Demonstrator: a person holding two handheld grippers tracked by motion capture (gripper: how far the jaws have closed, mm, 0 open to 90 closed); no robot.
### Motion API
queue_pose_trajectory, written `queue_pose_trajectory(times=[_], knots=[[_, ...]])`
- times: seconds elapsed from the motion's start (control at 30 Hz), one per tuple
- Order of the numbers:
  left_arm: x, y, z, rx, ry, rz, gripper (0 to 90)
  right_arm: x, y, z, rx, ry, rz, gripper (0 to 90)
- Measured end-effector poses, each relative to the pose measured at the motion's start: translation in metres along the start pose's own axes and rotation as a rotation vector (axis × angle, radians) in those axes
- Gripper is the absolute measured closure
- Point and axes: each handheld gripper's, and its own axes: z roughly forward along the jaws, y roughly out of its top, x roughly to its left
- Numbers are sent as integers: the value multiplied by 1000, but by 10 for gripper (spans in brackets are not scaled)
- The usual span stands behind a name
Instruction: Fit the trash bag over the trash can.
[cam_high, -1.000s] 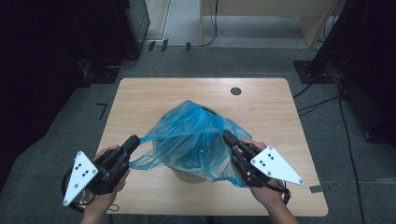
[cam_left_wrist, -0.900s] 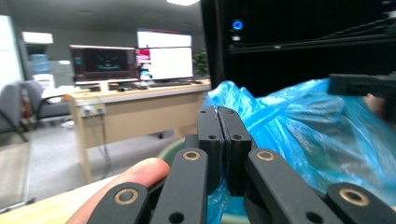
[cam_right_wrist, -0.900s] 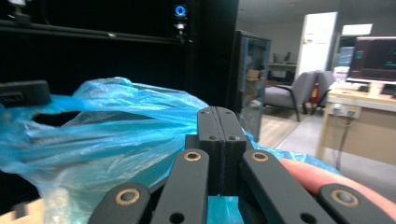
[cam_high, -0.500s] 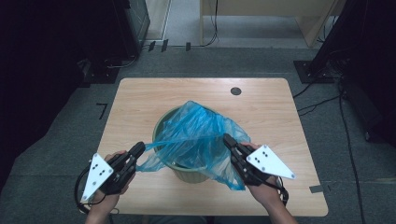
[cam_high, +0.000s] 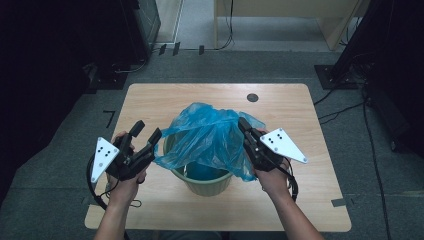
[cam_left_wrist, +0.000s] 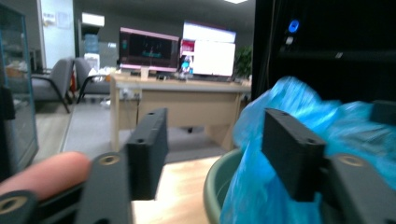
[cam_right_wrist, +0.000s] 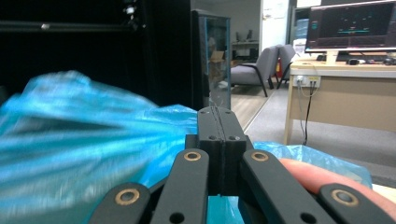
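Clamping blue bag film, right gripper fingers together; left gripper fingers just opened, bag beside them, bin below.

We have bare bench from nine round to three o'clock of the bin, with one small dark disc at one o'clock. The blue bag billows over the bin's mouth and blocks it from above. Our left gripper stands at nine, our right gripper at three, crowding both flanks.
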Motion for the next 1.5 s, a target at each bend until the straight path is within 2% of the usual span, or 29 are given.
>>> queue_pose_trajectory(times=[0.07, 0.17, 0.27, 0.4, 0.5, 0.57, 0.67, 0.73, 0.83, 0.87, 0.97, 1.07, 1.17, 1.23, 1.27, 1.3, 1.33, 1.43, 1.5], knots=[[0, 5, -6, -30, -24, -25, 322, 3, 4, 4, -7, -11, 8, 900], [-1, 18, -14, -71, -51, -41, 262, 11, 9, 9, -9, -32, -6, 900], [-6, 31, -21, -90, -44, -39, 226, 17, 14, 13, -20, -49, -1, 900], [-22, 34, -27, -100, -54, -18, 236, 23, 21, 17, -42, -60, 21, 900], [-41, 29, -32, -95, -73, -6, 265, 26, 25, 19, -55, -60, 19, 900], [-56, 24, -34, -78, -75, 18, 308, 28, 28, 20, -62, -58, 17, 900], [-76, 16, -35, -53, -96, 26, 363, 31, 33, 20, -77, -54, 18, 900], [-92, 9, -36, -43, -83, 76, 386, 32, 35, 19, -87, -54, 20, 900], [-113, -1, -40, -36, -96, 113, 426, 34, 38, 19, -100, -60, 24, 900], [-116, -2, -41, -35, -99, 122, 436, 35, 39, 19, -106, -62, 28, 900], [-135, -9, -42, -25, -92, 191, 477, 37, 40, 18, -115, -61, 34, 900], [-146, -16, -42, -36, -101, 209, 516, 38, 41, 18, -123, -65, 38, 900], [-157, -25, -43, -43, -81, 218, 517, 38, 44, 17, -134, -71, 42, 900], [-163, -30, -43, -42, -91, 236, 511, 38, 45, 17, -138, -74, 41, 900], [-164, -32, -41, -28, -103, 232, 503, 38, 46, 16, -139, -72, 46, 900], [-164, -34, -38, -6, -105, 212, 484, 38, 47, 16, -141, -70, 44, 900], [-160, -36, -34, 17, -98, 176, 480, 38, 48, 15, -143, -67, 46, 900], [-146, -40, -27, 46, -55, 115, 470, 40, 51, 11, -156, -50, 48, 900], [-137, -43, -23, 67, -21, 106, 448, 42, 54, 7, -171, -34, 46, 900]])
